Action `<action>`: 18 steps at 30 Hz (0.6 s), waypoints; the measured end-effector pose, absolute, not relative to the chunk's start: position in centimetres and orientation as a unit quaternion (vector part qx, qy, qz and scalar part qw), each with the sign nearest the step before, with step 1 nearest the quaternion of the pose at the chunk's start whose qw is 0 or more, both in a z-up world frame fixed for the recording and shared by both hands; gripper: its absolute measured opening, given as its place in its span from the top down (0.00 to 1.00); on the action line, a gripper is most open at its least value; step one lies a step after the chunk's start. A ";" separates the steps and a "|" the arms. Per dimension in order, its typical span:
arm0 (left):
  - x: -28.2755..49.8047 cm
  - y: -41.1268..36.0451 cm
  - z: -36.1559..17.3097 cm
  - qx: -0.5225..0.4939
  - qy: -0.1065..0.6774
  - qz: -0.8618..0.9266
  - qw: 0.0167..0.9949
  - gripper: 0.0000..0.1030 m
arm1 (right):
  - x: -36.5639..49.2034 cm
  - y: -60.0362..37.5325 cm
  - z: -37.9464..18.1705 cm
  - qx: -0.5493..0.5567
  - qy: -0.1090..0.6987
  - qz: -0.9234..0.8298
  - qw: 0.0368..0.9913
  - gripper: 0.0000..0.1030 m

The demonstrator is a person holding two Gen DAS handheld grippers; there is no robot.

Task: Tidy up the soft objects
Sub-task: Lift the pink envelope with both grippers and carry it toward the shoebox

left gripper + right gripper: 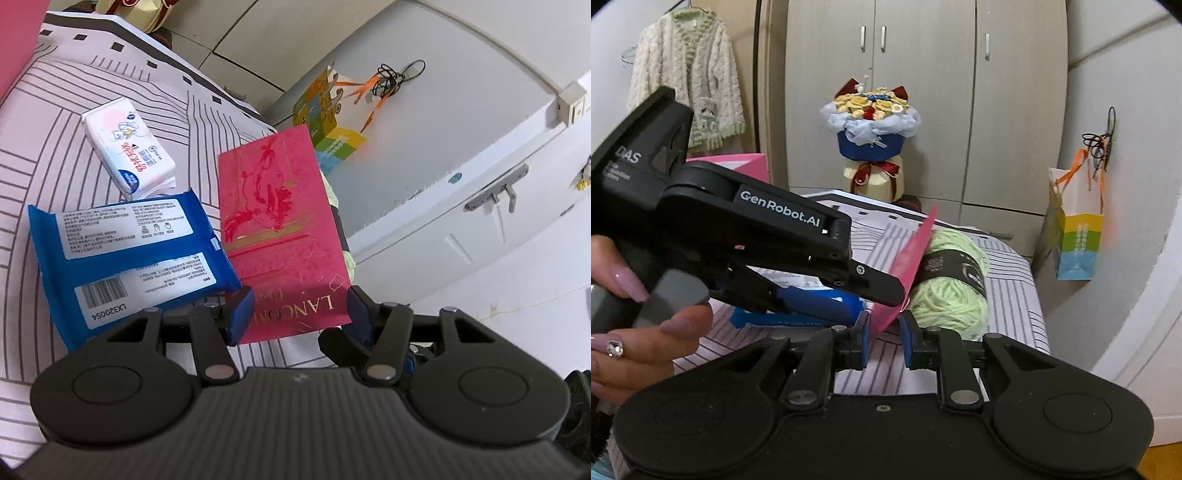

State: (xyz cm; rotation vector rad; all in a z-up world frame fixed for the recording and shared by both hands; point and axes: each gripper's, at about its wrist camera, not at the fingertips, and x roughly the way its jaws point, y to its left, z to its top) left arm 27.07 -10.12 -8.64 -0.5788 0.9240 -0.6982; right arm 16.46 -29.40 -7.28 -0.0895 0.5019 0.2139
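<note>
My left gripper [301, 314] is shut on the lower end of a flat pink Lancôme paper bag [280, 229], one blue pad on each side edge. The right wrist view shows that bag [908, 258] edge-on and tilted, with the left gripper [886, 291] clamped on it. My right gripper [885, 341] is open, its pads a little apart, and the bag's bottom corner dips between their tips. A pale green yarn ball [953, 291] with a black band lies just right of the bag. On the striped cloth lie a blue wipes pack [125, 254] and a white tissue pack [129, 147].
A person's hand [646, 325] holds the left gripper. The striped cloth [55, 184] covers the work surface, which ends at a dark edge on the far side. Beyond stand a bouquet [871, 125], wardrobe doors, a hanging cardigan [690, 85] and a colourful paper bag [1075, 229] on the wall.
</note>
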 end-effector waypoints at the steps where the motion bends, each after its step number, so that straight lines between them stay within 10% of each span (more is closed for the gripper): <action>1: 27.1 -9.9 -8.6 -0.274 0.429 -0.326 0.797 0.46 | 16.5 -29.4 -7.2 -0.040 0.245 0.111 0.962 0.78; 16: 28.3 -9.7 -9.2 -0.293 0.433 -0.322 0.789 0.46 | 21.3 -30.2 -9.1 0.011 0.251 0.123 0.960 0.73; 18: 28.5 -9.9 -9.4 -0.294 0.435 -0.321 0.788 0.46 | 21.8 -30.3 -9.6 0.027 0.252 0.116 0.960 0.84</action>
